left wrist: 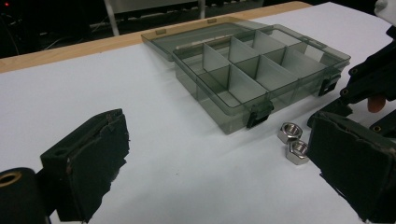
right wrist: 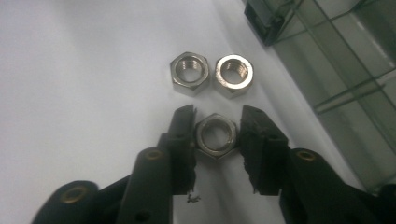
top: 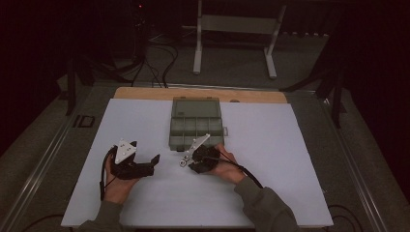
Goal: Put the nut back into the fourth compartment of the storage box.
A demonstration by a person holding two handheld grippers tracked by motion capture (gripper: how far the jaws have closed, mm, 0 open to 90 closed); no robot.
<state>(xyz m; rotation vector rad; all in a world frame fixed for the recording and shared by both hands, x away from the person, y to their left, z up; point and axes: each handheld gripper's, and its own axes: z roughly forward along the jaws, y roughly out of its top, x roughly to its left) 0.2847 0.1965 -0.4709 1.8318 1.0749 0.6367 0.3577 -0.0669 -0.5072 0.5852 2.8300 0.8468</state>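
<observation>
While left gripper (left wrist: 212, 163) gapes empty, right gripper (right wrist: 217, 135) clamped on nut (right wrist: 215, 135); two nuts (right wrist: 189, 73) just beyond tips.

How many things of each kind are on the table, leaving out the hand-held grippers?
Hex nuts: 3, one between the right hand-held gripper's jaws, two lying beyond it.
Compartment boxes: 1, clear with its lid open.
Total: 4.
</observation>
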